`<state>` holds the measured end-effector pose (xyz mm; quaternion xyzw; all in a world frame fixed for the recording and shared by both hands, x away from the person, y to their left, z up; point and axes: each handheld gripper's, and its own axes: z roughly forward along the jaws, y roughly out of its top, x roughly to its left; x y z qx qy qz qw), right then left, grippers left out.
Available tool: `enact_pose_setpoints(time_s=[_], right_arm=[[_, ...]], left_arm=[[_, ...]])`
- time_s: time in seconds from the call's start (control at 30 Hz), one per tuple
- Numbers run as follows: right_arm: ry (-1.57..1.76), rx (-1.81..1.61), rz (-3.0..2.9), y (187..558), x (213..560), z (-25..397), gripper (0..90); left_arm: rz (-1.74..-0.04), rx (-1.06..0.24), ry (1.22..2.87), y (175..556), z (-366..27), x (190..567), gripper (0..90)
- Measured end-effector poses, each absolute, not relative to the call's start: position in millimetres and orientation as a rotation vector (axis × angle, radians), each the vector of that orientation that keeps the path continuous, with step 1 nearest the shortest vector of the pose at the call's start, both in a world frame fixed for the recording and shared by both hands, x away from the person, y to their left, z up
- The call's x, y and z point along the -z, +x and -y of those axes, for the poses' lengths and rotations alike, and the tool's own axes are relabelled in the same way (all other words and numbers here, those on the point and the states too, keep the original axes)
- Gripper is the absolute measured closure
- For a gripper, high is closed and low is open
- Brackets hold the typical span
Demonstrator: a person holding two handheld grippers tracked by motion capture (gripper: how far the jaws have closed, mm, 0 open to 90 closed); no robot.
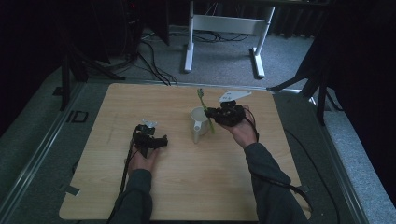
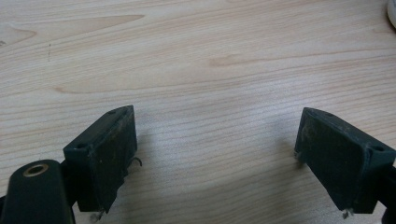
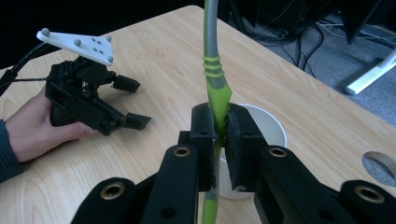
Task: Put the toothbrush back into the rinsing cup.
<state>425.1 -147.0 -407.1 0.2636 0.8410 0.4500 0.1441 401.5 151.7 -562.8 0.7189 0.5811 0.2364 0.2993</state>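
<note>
On wood table [image 1: 196,186], dark rm.

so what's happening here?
A person holds a gripper in each hand over a wooden table. The right gripper is shut on a green toothbrush, holding it roughly upright above a white cup; its lower end is hidden, so whether it's in the cup is unclear. The left gripper rests open on the table to the cup's left, holding nothing.

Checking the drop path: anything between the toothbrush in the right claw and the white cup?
Nothing visible. The right claw is shut on the toothbrush directly over the white cup, whose mouth looks open. The left claw rests apart on the table.
</note>
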Motion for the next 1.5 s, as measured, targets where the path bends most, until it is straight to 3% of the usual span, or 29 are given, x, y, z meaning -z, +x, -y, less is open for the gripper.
enact_pose_setpoints(time_s=[1.5], right_arm=[[0.794, -1.519, -2.253, 425.1, 407.9, 145.4, 82.3]], left_arm=[[-1.544, -0.628, 1.909, 401.5, -151.7, 562.8, 13.3]])
